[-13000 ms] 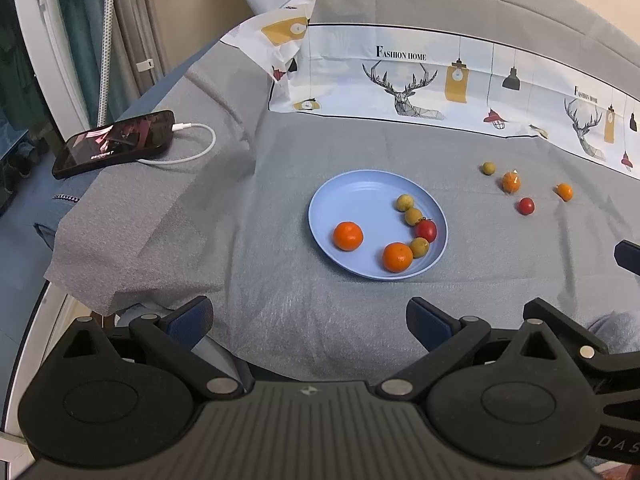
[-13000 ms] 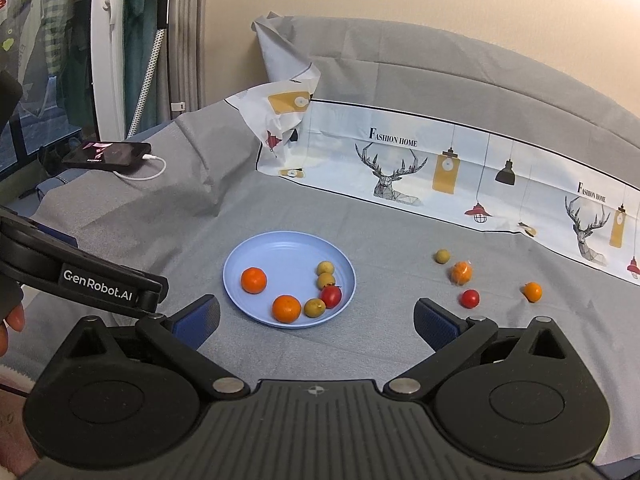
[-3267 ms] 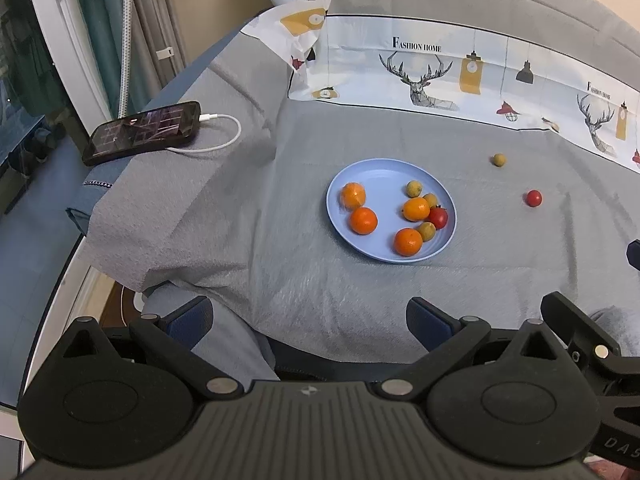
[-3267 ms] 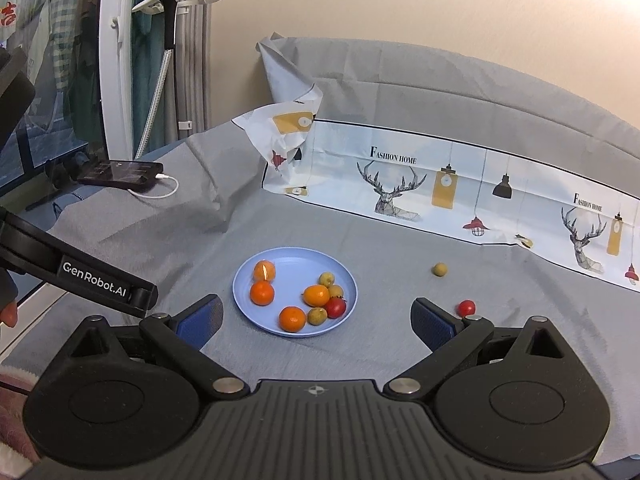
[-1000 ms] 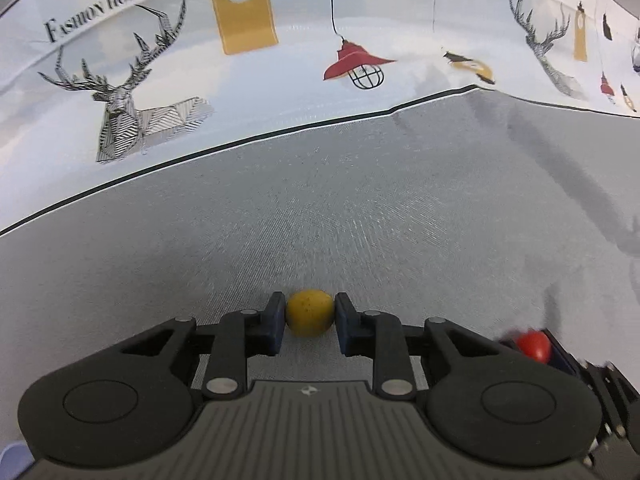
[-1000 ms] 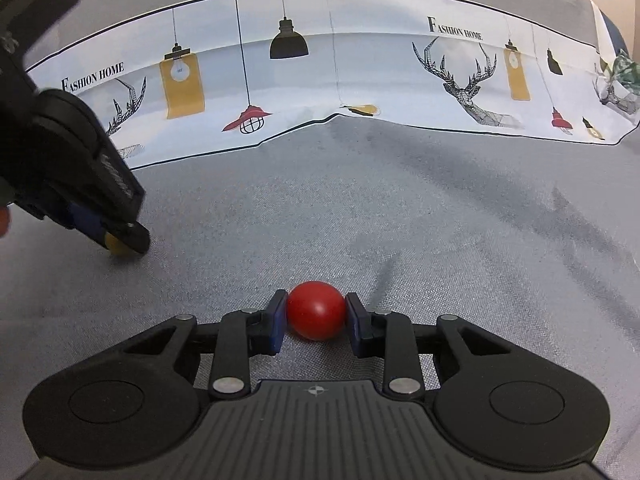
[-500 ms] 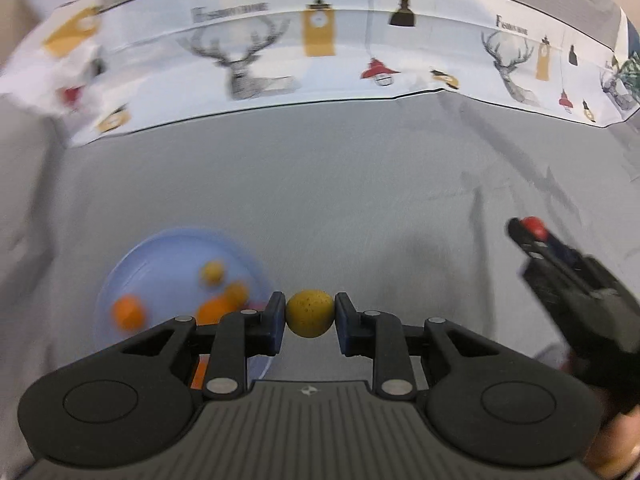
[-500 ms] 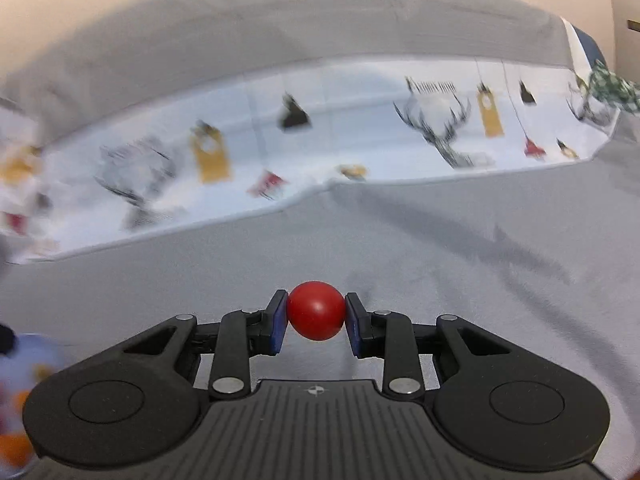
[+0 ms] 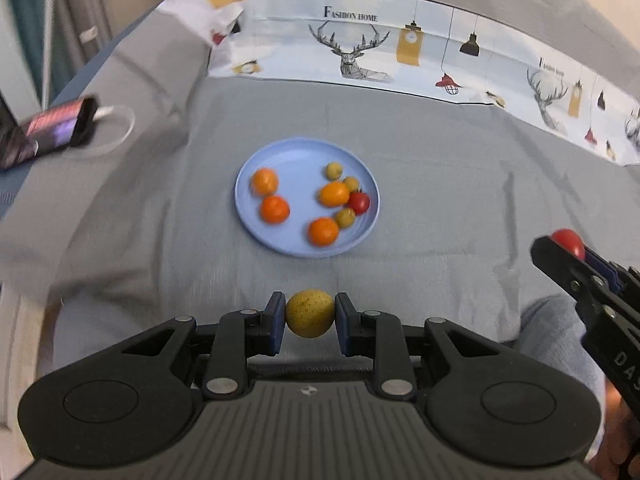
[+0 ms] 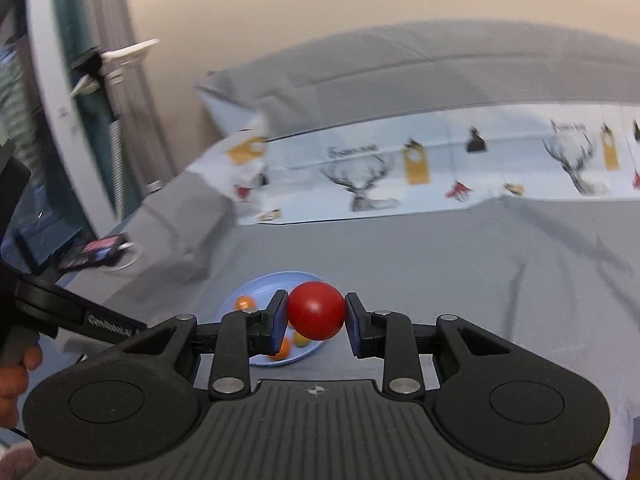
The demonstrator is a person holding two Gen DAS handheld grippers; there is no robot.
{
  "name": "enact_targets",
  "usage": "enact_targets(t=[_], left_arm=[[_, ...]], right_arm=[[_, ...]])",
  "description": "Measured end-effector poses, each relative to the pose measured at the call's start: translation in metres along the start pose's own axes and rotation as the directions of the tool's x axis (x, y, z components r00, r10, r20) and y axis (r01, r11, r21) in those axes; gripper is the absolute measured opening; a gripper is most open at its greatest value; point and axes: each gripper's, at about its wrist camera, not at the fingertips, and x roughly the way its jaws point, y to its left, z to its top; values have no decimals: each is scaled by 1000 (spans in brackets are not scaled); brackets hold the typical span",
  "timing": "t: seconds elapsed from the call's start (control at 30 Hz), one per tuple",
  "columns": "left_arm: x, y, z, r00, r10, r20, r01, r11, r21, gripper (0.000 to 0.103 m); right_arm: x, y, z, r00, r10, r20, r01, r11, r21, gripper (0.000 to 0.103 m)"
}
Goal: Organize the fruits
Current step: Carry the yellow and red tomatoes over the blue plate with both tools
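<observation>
Pinching a yellow-green fruit (image 9: 309,313) between its blue pads, the left tongs (image 9: 309,320) hang above the near edge of the grey cloth (image 9: 440,184), with the blue plate (image 9: 280,156) lying on the cloth beyond the fruit and apart from it. The pads press on both sides of the fruit, and it sits clear of the cloth.

The right tongs (image 10: 316,318) are clamped on a red tomato (image 10: 316,311), held in the air; from the left wrist view the same tongs show at the right edge with the tomato at their tip, off to the right of the plate and well apart from it.

On the plate lie four orange fruits: two (image 9: 264,181) (image 9: 274,209) on the left half, one (image 9: 334,194) near the middle and one (image 9: 323,231) toward the near rim. Three small yellow-green fruits (image 9: 333,169) (image 9: 351,183) (image 9: 345,217) and another red tomato (image 9: 359,202) crowd the right half, several of them seemingly touching, though blur makes that hard to confirm.

A phone (image 9: 56,126) with a white cable (image 9: 116,128) rests on the cloth at the far left. A printed sheet (image 9: 400,52) with deer and lamps runs along the back. A person's hand (image 10: 16,364) grips the left tool's handle at the left edge of the right wrist view.
</observation>
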Motion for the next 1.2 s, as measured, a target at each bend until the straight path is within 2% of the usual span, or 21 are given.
enact_targets(t=[0.3, 0.47, 0.8, 1.2], left_arm=[[-50, 15, -33, 991, 1, 136, 2, 1000, -16, 29], [-60, 14, -36, 987, -8, 162, 10, 1000, -8, 29], [-59, 17, -35, 987, -3, 158, 5, 1000, -13, 29], [-40, 22, -29, 994, -4, 110, 7, 1000, -27, 29]], right_arm=[[-42, 54, -11, 999, 0, 38, 6, 989, -151, 32], [-52, 65, -13, 998, -6, 69, 20, 981, -194, 32], [-50, 67, -12, 997, -9, 73, 23, 981, -195, 32], [-37, 65, -14, 999, -13, 35, 19, 984, -179, 32]])
